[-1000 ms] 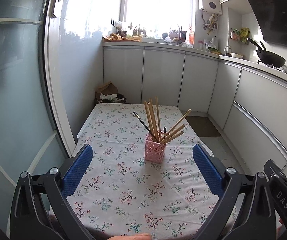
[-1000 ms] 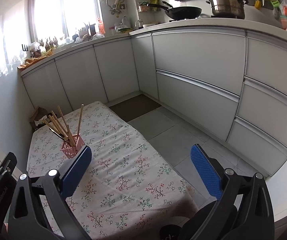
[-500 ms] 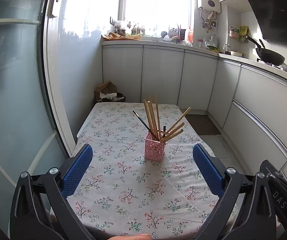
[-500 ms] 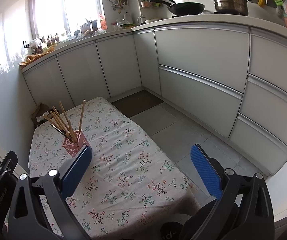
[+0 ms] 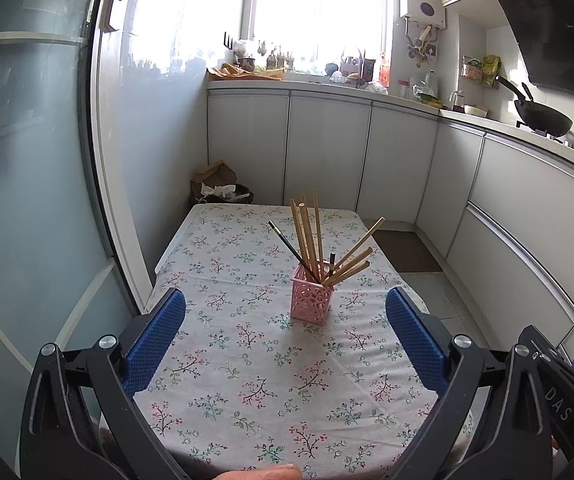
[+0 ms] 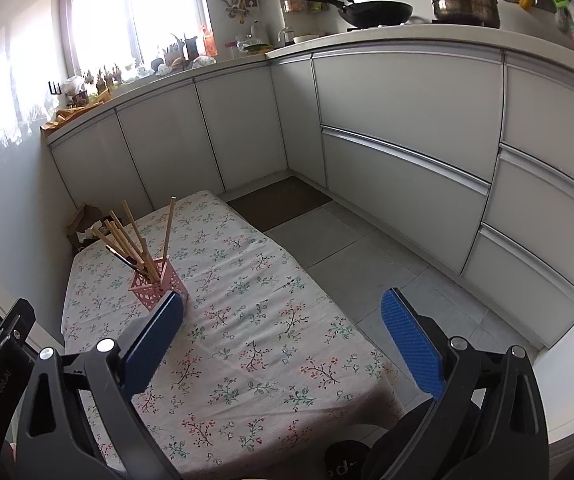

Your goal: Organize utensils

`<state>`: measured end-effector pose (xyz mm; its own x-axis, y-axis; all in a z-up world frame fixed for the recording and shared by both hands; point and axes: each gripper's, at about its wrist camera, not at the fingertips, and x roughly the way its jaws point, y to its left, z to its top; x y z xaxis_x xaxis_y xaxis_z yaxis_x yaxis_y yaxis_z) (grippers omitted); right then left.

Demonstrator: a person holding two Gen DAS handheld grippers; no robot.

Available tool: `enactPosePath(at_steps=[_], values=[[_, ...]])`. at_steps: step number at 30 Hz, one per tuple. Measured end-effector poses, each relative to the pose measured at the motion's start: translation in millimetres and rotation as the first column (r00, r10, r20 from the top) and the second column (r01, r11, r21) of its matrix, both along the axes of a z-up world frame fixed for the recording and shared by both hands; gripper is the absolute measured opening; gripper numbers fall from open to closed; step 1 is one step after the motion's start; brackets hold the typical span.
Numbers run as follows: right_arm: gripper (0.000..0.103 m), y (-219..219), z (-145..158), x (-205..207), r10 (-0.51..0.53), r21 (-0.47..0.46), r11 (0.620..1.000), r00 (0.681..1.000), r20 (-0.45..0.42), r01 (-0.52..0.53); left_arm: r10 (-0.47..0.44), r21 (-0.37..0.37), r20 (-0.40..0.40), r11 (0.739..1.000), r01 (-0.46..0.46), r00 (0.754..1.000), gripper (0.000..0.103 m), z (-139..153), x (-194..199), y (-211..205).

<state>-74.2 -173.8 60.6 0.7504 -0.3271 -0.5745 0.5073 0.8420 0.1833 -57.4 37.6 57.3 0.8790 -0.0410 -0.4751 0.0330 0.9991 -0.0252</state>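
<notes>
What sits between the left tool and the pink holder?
Nothing but bare floral tablecloth lies between the open left tool and the pink utensil holder with its chopsticks, as the left wrist view shows.

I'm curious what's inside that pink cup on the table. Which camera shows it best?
The left wrist view: the pink holder stands centred and unblocked, with wooden chopsticks and dark sticks fanning out. In the right wrist view it sits far left, its lower corner hidden behind one blue finger of the right gripper.
</notes>
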Motion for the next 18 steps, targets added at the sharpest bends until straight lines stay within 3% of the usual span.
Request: enactPosePath(at_steps=[18], values=[[0.097,0.5,-0.3,0.2,0.01,0.006,1.0,1.0,-0.002,-0.01,-0.01,0.007,-0.011,1.0,0.01,1.0,0.096,-3.1,-1.7,-3.0]])
